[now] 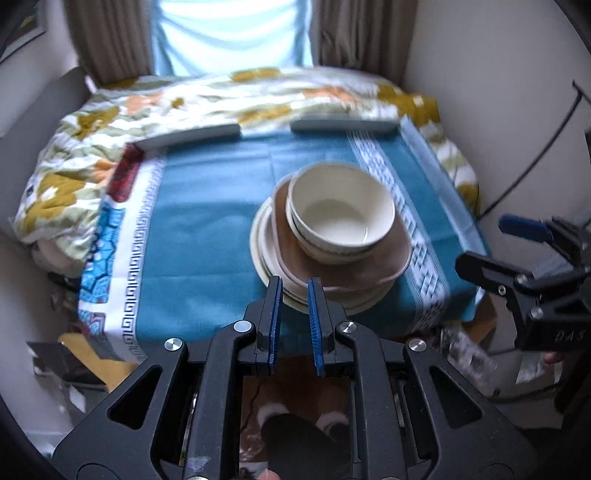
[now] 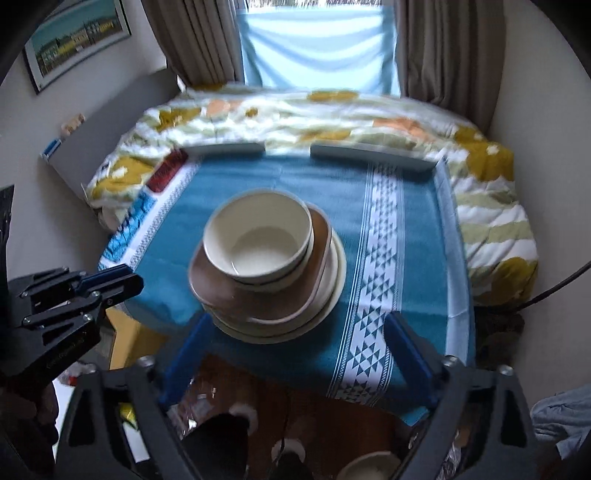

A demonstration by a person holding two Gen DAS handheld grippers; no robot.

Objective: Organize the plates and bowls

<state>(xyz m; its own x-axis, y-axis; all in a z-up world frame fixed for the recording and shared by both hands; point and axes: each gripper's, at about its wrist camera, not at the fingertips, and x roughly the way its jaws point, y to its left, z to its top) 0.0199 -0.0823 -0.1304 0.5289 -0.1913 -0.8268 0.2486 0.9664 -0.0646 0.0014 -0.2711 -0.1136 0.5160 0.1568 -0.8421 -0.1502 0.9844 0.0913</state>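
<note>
A stack of dishes stands on a blue cloth-covered table. Cream bowls are nested on top of a brown squarish plate, which lies on cream round plates. The stack also shows in the right wrist view, with the bowls, the brown plate and the cream plates. My left gripper is nearly shut and empty, just before the stack's near edge. My right gripper is open and empty, its blue fingers either side of the stack's near edge.
A bed with a floral duvet lies behind the table, below a curtained window. Two grey bars lie at the table's far edge. Another cream dish and clutter lie on the floor below.
</note>
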